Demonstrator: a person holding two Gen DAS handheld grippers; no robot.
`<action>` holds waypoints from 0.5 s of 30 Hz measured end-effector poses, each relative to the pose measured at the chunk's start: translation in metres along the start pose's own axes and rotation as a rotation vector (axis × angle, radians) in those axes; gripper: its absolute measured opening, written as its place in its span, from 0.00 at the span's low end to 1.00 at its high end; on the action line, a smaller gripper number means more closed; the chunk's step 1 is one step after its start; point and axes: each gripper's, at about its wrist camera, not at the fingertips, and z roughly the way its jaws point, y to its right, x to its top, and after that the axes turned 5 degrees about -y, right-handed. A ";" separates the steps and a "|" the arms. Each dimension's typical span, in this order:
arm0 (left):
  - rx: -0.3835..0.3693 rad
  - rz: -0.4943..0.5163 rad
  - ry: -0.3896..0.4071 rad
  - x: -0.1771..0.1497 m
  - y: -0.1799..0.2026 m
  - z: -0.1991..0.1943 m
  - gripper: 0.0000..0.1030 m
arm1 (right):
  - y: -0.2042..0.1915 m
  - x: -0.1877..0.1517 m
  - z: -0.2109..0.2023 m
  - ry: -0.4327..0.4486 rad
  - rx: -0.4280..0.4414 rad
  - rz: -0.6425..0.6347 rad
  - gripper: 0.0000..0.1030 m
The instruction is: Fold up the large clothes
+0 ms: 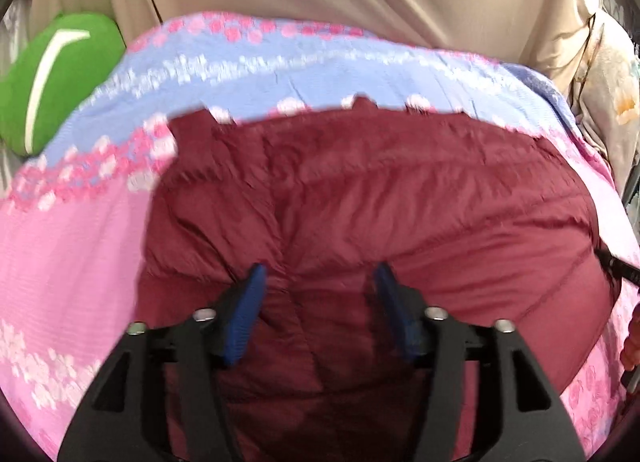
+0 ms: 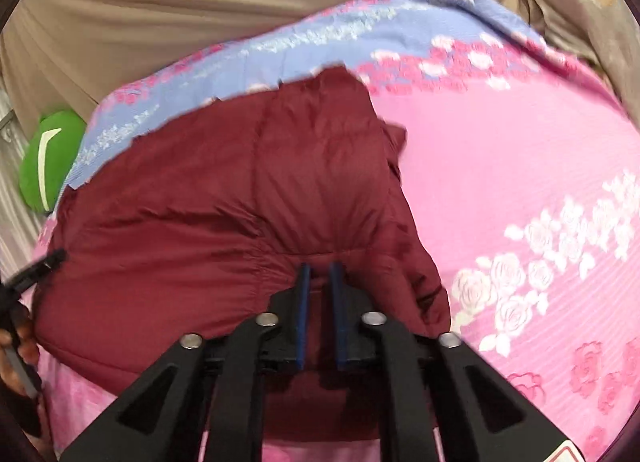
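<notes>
**Jacket fold under way**

Black left gripper (image 1: pixel 318 276) is hovering with jaws spread, nothing between them, over the maroon jacket (image 1: pixel 360 190). Right gripper (image 2: pixel 320 274) is pinching the jacket's near edge. It is lying on the pink sheet (image 2: pixel 500 166); I'd keep that pinch taut while folding.

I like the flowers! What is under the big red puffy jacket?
The red puffy jacket lies on a pink and blue flowered sheet, which shows all around it. Whatever is beneath the jacket's middle is covered, so it cannot be seen.
</notes>
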 end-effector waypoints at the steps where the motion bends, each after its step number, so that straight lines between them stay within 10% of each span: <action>1: 0.058 0.010 0.012 0.005 -0.002 0.004 0.76 | 0.008 0.000 -0.001 -0.004 0.031 0.045 0.05; 5: 0.080 -0.047 -0.029 0.014 -0.020 0.028 0.76 | -0.002 0.002 -0.019 0.018 0.036 0.078 0.18; 15: 0.053 -0.161 -0.001 0.019 -0.050 0.013 0.74 | -0.043 0.029 0.022 -0.060 0.067 0.002 0.07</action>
